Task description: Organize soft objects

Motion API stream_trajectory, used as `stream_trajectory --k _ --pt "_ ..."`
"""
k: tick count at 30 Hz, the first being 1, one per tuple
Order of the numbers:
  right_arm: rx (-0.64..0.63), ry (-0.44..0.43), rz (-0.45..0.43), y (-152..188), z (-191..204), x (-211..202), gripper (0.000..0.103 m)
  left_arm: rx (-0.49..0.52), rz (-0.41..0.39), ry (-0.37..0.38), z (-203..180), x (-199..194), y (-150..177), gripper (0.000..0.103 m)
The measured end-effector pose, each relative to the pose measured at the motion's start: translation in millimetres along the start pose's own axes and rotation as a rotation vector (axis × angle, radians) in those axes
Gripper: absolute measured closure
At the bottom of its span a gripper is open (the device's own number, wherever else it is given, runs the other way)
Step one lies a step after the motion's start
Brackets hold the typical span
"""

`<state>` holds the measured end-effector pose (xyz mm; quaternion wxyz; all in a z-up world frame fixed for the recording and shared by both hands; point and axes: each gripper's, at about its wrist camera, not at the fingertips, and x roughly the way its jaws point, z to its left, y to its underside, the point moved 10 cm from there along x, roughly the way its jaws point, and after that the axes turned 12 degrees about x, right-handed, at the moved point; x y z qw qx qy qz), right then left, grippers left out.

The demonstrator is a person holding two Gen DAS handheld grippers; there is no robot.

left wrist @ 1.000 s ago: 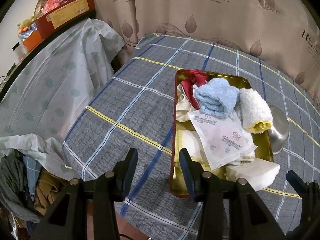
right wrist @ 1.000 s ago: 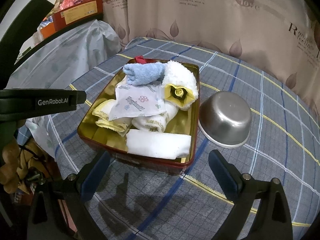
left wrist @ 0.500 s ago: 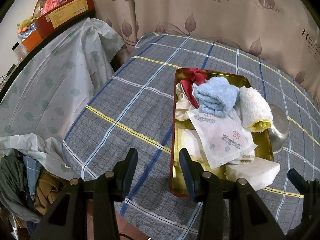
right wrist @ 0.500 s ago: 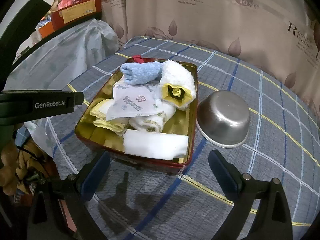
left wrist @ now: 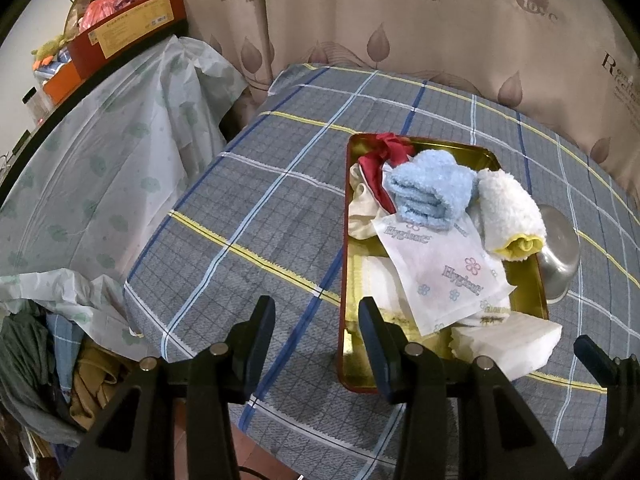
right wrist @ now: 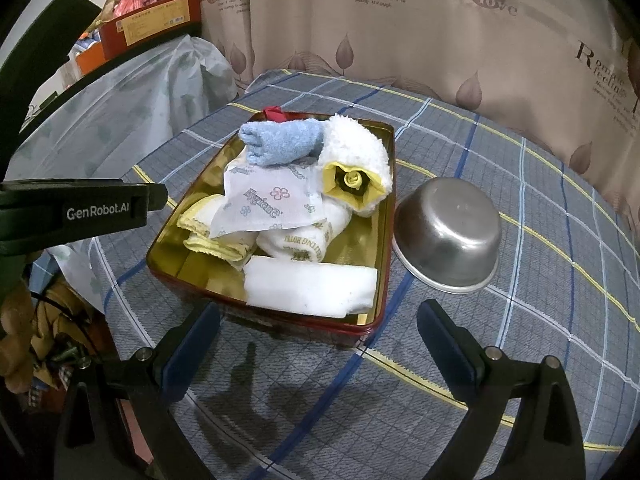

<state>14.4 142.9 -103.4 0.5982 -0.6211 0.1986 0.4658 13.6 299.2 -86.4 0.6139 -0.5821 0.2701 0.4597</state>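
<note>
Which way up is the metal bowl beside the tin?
Upside down. The metal bowl rests rim-down on the tablecloth with its flat base on top, right of the tin.

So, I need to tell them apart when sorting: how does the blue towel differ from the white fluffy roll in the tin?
The blue towel is plain light blue; the white fluffy roll is white with a yellow inside showing at its open end. The blue towel lies across the pile; the roll slopes toward the tin's side wall. Both are fluffy and rolled, touching on top.

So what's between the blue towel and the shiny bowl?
A fluffy white rolled towel with a yellow lining lies between the blue towel and the upside-down metal bowl, best seen in the right wrist view.
</note>
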Motion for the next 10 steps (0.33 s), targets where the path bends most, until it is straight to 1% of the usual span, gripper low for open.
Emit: stream_trajectory --k 10 --pt "-0.010 0.003 -0.004 -0.2 1.5 0.8 0.005 -0.006 -0.001 -0.002 1.0 0.1 -0.5 0.059"
